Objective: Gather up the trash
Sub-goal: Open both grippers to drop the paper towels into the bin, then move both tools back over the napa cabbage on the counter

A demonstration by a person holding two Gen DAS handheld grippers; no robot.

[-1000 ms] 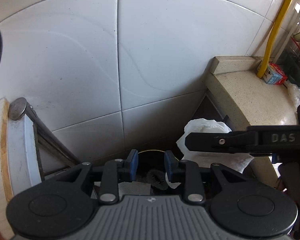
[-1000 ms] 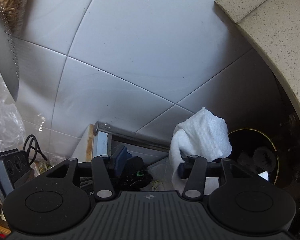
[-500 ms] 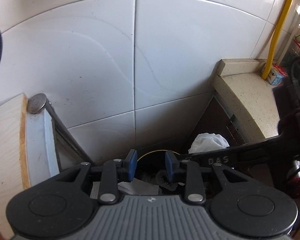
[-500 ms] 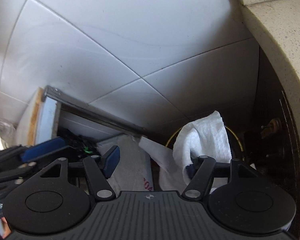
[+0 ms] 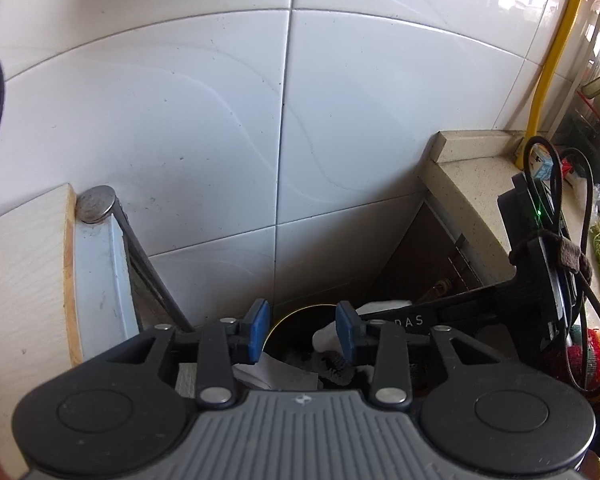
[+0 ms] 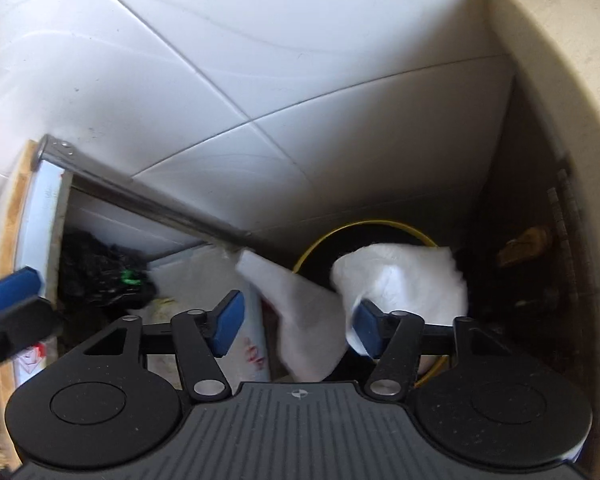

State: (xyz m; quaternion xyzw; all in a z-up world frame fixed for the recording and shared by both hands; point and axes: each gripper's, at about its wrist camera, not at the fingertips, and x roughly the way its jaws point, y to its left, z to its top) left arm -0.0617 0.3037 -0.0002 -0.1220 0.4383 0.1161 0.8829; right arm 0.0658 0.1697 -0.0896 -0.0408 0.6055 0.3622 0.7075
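Note:
A crumpled white paper towel [image 6: 404,276] hangs over the black bin with a yellow rim [image 6: 364,225]. It touches only the right pad [image 6: 366,330] of my right gripper [image 6: 296,326], whose jaws stand wide open and do not press on it. A flat white sheet [image 6: 296,312] slants down beside it. In the left wrist view my left gripper [image 5: 302,332] hovers over the same bin rim [image 5: 288,320]. Its jaws are opening and hold nothing. A bit of the towel [image 5: 384,306] shows past its right finger.
A white tiled wall backs the corner. A beige stone counter [image 5: 480,184] with a dark cabinet under it stands right of the bin. A wooden tabletop [image 5: 20,264] on a metal leg [image 5: 152,280] stands left. A black plastic bag [image 6: 100,272] and a white sack [image 6: 204,280] lie beside the bin.
The right gripper's jaws spread apart and it tipped down over the bin; the towel came free of the left pad. The left gripper drew back and its jaws widened a little.

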